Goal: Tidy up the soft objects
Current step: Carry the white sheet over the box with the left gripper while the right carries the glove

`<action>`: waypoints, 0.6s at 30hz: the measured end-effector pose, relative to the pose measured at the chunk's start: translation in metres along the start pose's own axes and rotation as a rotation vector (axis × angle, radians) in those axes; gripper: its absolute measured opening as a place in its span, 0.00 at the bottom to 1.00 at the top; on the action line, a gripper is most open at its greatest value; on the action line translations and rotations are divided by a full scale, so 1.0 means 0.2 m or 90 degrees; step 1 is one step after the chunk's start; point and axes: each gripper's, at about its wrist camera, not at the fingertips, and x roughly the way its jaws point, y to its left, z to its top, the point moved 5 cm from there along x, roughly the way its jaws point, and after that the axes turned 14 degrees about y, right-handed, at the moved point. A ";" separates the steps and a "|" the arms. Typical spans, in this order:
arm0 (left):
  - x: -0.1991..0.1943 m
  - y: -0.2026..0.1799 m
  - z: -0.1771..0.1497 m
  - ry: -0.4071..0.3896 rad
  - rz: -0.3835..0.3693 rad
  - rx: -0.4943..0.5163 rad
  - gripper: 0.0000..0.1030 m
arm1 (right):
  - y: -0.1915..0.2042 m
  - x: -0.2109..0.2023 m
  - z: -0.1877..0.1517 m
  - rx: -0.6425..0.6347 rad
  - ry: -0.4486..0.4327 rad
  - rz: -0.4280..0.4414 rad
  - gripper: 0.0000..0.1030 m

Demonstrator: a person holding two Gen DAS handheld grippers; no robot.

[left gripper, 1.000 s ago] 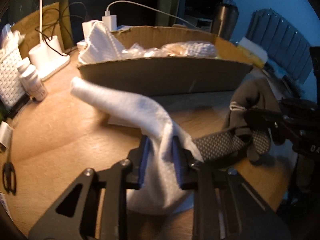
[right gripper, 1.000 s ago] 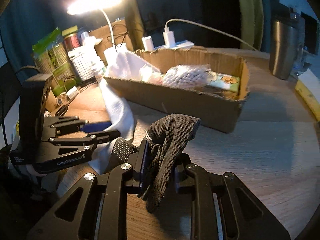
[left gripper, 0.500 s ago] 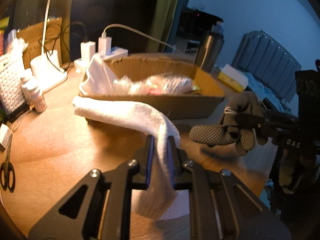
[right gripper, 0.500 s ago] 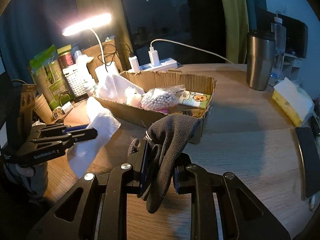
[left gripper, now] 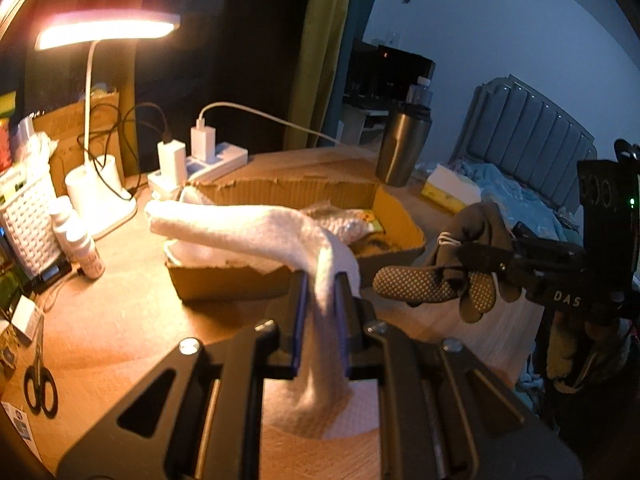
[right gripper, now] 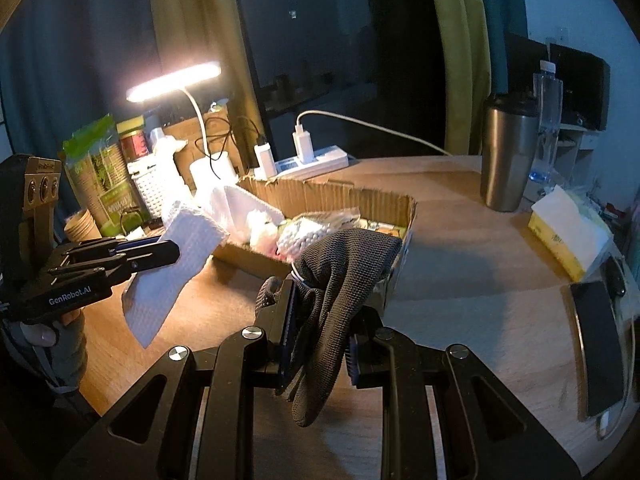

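My left gripper (left gripper: pixel 320 300) is shut on a white textured cloth (left gripper: pixel 256 228), held in the air in front of the cardboard box (left gripper: pixel 224 284); the cloth also shows in the right wrist view (right gripper: pixel 172 276). My right gripper (right gripper: pixel 320 320) is shut on a dark grey dotted work glove (right gripper: pixel 340 272), which also shows at the right of the left wrist view (left gripper: pixel 440 284). The box (right gripper: pixel 408 216) holds white cloths and plastic-wrapped soft items.
A lit desk lamp (left gripper: pixel 104 32), power strip with chargers (left gripper: pixel 200 156), white basket (left gripper: pixel 28 216), small bottles (left gripper: pixel 86 248) and scissors (left gripper: pixel 40 384) are on the left. A steel tumbler (right gripper: pixel 508 152), tissue box (right gripper: pixel 568 236) and phone (right gripper: pixel 596 344) are on the right.
Both grippers have risen and pulled back from the box with their cloth and glove; the box now looks lower and farther away.
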 end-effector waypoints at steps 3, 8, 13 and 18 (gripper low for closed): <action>-0.01 0.00 0.03 -0.004 0.002 0.003 0.13 | -0.01 -0.01 0.03 0.000 -0.007 0.000 0.22; -0.01 -0.02 0.10 -0.009 0.005 0.009 0.13 | -0.05 -0.04 0.08 0.000 -0.018 -0.003 0.22; 0.02 -0.02 0.17 -0.008 0.003 0.013 0.13 | -0.09 -0.05 0.14 0.002 -0.028 -0.005 0.22; 0.10 0.01 0.24 0.007 -0.010 -0.003 0.13 | -0.13 -0.02 0.19 0.006 -0.033 -0.004 0.22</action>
